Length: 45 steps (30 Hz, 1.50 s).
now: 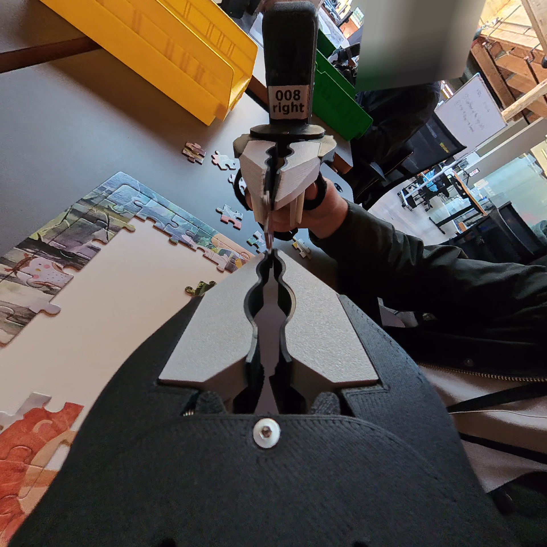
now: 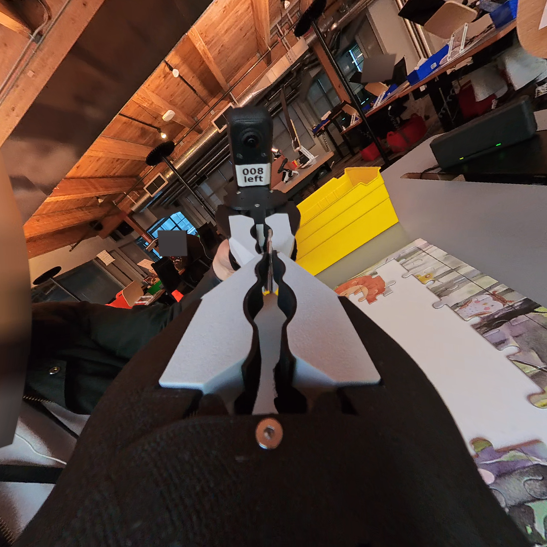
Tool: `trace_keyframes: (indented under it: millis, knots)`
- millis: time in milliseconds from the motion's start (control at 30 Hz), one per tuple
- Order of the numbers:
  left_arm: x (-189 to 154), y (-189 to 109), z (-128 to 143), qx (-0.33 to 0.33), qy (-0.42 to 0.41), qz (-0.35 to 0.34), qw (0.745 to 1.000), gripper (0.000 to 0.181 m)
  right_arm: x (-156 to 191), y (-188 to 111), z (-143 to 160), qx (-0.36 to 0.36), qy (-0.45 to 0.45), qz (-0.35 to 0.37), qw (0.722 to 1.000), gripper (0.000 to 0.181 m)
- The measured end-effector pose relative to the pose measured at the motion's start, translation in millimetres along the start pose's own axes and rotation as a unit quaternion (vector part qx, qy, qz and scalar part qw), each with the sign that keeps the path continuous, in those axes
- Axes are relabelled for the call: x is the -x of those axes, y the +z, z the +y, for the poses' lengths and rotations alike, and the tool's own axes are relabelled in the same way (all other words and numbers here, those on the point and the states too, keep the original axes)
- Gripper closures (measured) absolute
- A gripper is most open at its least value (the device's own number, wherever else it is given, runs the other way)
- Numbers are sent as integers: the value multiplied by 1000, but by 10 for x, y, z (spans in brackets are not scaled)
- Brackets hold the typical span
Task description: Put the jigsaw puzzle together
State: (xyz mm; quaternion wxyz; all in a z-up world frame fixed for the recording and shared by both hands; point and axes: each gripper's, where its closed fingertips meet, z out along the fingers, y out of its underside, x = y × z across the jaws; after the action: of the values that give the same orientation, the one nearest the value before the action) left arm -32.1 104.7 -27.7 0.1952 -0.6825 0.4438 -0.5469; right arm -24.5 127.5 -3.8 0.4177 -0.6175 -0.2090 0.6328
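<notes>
My two grippers face each other above the table, each held in a hand. A single puzzle piece (image 1: 268, 233) hangs edge-on between them. My left gripper (image 1: 268, 260) is shut on its near end and my right gripper (image 1: 267, 207) is shut on its far end. In the right wrist view the same piece (image 2: 268, 278) runs from my right gripper (image 2: 268, 262) into the left gripper (image 2: 264, 247). The half-built puzzle (image 1: 177, 219) lies on its pale board (image 1: 97, 281) to the left, with the border joined and the middle bare. It also shows in the right wrist view (image 2: 479, 307).
Several loose pieces (image 1: 223, 159) lie on the grey table (image 1: 74, 124) beyond the puzzle, and one green piece (image 1: 201, 288) sits by its edge. A yellow bin (image 1: 165, 50) and a green bin (image 1: 340, 97) stand behind. A black box (image 2: 485, 133) sits at the far right.
</notes>
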Motion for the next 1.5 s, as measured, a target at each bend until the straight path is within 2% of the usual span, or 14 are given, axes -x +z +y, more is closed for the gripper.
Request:
trace_keyframes:
  millis: [100,167,233,600,733,800,867,933,967,1033,1133,1300,1400,1500]
  knots:
    - [-8,70,75,16,-14,15,1000,178,2,-9,65,29,11,-7,999,181]
    - [46,71,109,24,-32,9,999,163,-85,-44,187,76,13,11,997,181]
    - [80,30,93,14,-49,14,999,159,-111,-87,286,108,15,9,994,181]
    - [145,104,359,77,-56,20,995,180,-130,-98,589,195,20,7,980,181]
    - [204,84,284,54,-56,0,997,181,-226,-67,447,153,-20,39,987,176]
    - [282,22,146,9,-76,-17,997,181,-252,-53,213,95,-111,79,986,146]
    - [356,-67,-6,-47,-103,-26,993,181,-213,-77,40,69,-271,144,949,134]
    - [391,-141,-116,-91,-120,-24,988,181,-174,-97,-47,77,-412,215,882,133]
    - [402,-168,-157,-107,-123,-24,986,181,-169,-87,-53,89,-456,242,852,130]
    - [415,-207,-223,-134,-126,-26,983,181,-163,-11,13,111,-491,256,825,129]
    - [383,-197,-241,-139,-127,-20,982,181,-261,54,109,138,-499,276,809,131]
    - [370,-130,-204,-126,-126,-17,984,181,-329,44,161,162,-504,292,797,151]
    - [429,-132,-135,-106,-140,-24,984,181,-385,47,269,190,-475,274,814,151]
    - [585,-206,-43,-78,-133,-74,985,169,-533,30,746,298,-407,215,836,151]
